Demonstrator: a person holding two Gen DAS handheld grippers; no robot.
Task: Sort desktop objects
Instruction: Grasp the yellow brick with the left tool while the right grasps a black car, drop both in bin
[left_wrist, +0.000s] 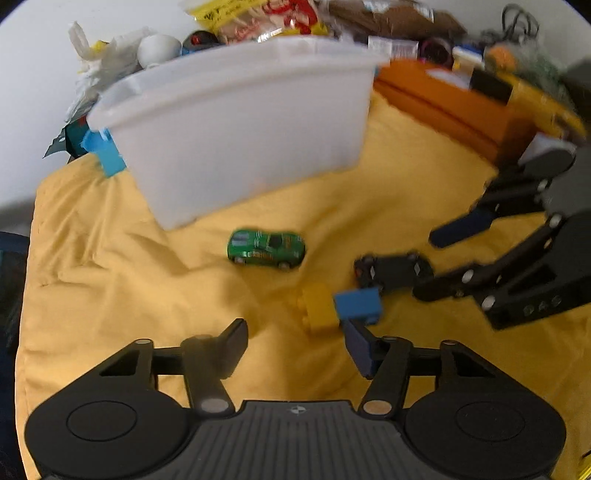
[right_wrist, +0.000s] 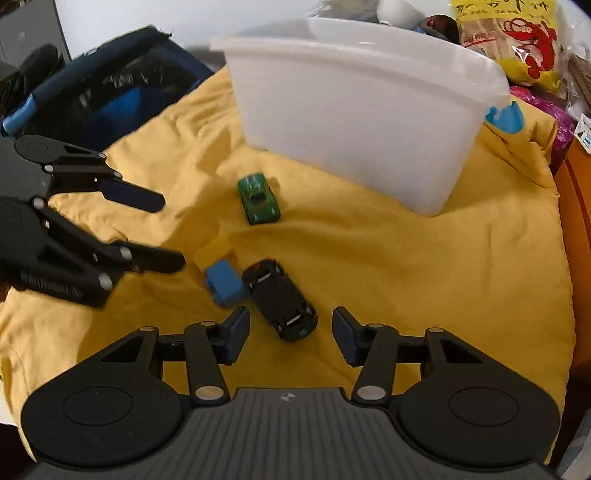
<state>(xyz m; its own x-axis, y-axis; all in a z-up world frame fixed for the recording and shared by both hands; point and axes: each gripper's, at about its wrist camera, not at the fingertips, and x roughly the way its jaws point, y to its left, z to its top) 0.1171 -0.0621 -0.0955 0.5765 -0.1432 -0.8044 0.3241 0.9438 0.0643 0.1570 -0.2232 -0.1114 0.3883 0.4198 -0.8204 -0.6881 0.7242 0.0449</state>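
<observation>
Both tongs are gaping, holding nothing.

Left wrist view: left gripper (left_wrist: 295, 347) is hovering just short of yellow block (left_wrist: 318, 308) and blue block (left_wrist: 359, 303); green car (left_wrist: 266, 248) ahead, white bin (left_wrist: 236, 122) beyond.

Right wrist view: right gripper (right_wrist: 291, 338) is straddling black car (right_wrist: 280, 299)'s near end, pads not touching.

Risk, judged: blue block is touching the car, so closing may shove it; both tongs converging could collide.

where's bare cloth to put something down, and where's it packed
Free: the yellow cloth between the white bin and the black car, out toward its edge; also beside the green car, away from the bricks. Crowded: yellow brick, blue brick and black car bunch together, both open grippers close by.
</observation>
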